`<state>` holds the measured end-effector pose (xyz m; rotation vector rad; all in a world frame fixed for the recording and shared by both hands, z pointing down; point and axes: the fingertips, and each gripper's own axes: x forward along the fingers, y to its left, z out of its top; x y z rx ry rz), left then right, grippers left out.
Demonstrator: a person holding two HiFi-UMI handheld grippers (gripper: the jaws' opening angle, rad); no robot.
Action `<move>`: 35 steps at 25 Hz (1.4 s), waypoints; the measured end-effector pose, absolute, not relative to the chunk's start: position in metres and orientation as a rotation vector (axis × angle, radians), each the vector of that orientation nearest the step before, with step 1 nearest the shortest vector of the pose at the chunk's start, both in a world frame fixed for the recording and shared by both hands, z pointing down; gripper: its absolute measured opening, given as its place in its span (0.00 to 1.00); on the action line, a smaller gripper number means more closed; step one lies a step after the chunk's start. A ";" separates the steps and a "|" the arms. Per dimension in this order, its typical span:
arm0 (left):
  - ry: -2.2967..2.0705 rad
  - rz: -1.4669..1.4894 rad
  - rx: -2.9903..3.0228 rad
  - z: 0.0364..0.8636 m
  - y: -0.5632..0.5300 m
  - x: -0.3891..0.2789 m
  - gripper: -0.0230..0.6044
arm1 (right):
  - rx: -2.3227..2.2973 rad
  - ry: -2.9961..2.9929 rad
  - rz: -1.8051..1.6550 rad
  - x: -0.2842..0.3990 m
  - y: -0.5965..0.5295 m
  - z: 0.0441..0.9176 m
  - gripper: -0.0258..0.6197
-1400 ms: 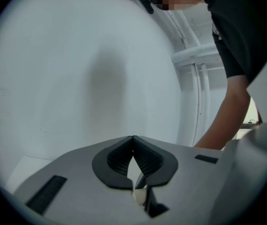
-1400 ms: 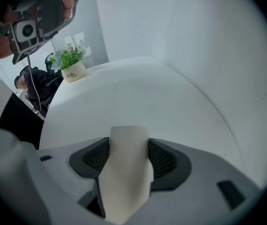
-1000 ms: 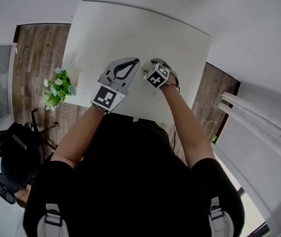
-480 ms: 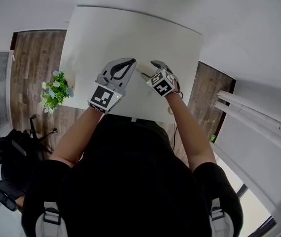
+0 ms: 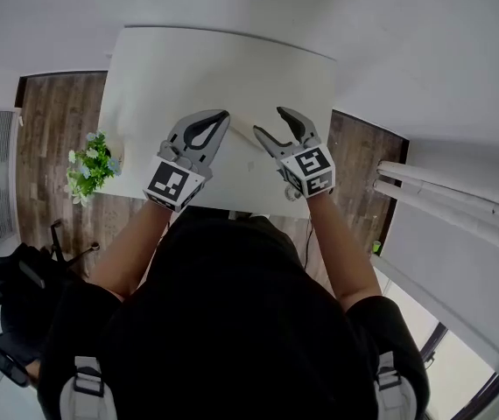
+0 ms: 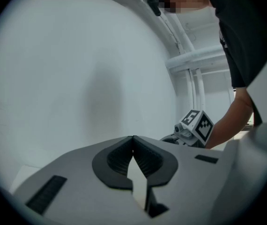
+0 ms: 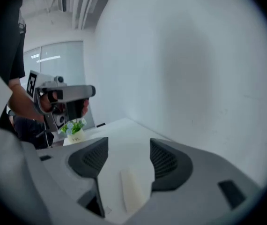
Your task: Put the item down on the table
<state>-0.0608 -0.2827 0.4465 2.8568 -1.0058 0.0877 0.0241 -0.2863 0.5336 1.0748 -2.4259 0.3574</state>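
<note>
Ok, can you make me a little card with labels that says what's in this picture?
table: white table, with both grippers over its near half
left gripper: left gripper, jaws closed together, nothing in them
right gripper: right gripper, jaws apart, holding nothing
item: small pale item, lying on the table below the right gripper's open jaws, not gripped
plant: little green potted plant, at the table's left edge
task: the item looks already put down

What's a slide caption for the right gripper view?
Right tool open over the table, a pale item lying between its jaws; left tool and potted plant behind.
</note>
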 end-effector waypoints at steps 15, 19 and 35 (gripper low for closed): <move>-1.087 0.010 2.874 0.373 -0.212 -0.026 0.03 | 1.129 -2.791 0.179 0.043 -0.204 0.379 0.41; -1.079 -0.034 2.917 0.355 -0.192 -0.012 0.03 | 1.129 -2.841 0.138 0.052 -0.184 0.361 0.34; -1.033 -0.094 2.982 0.321 -0.150 0.029 0.03 | 1.163 -2.933 -0.021 0.067 -0.146 0.321 0.06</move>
